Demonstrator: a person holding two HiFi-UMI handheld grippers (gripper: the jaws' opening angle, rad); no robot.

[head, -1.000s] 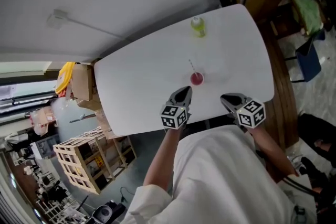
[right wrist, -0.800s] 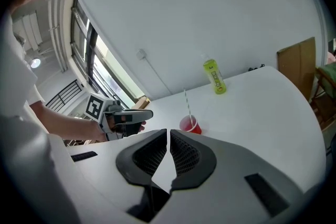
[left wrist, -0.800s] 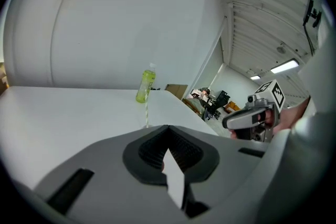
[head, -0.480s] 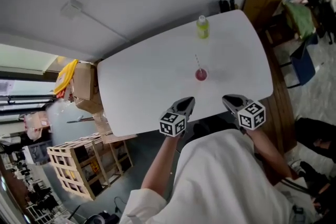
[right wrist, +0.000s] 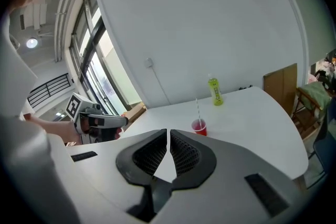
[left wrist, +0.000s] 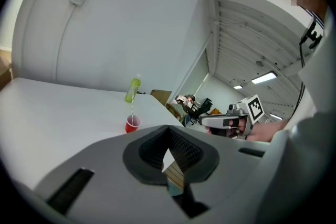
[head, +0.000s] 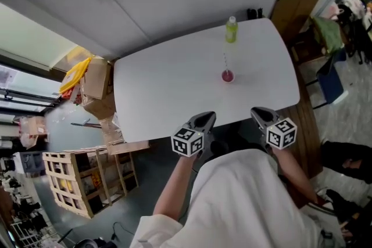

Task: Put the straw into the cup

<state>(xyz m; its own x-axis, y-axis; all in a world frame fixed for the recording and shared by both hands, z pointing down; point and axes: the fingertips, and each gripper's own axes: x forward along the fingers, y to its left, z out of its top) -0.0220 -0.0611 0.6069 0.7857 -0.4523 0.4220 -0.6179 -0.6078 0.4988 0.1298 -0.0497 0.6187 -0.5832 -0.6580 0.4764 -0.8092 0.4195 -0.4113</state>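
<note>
Left tongs (head: 204, 118): jaws pressed together, nothing between them, held at the near edge of the desk (head: 157, 90). Red cup (head: 227, 76) stands right of the desk's centre, with the straw (head: 225, 61) upright inside it. Green bottle (head: 232, 29) stands beyond the cup, near the far edge. Right tongs (head: 260, 114): jaws closed to a hairline slit, empty, also at the near edge. Open white desk surface separates both tongs from the cup.

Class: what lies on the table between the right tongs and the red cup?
Nothing: only bare white table separates the right tongs from the red cup, as the head view shows.
</note>
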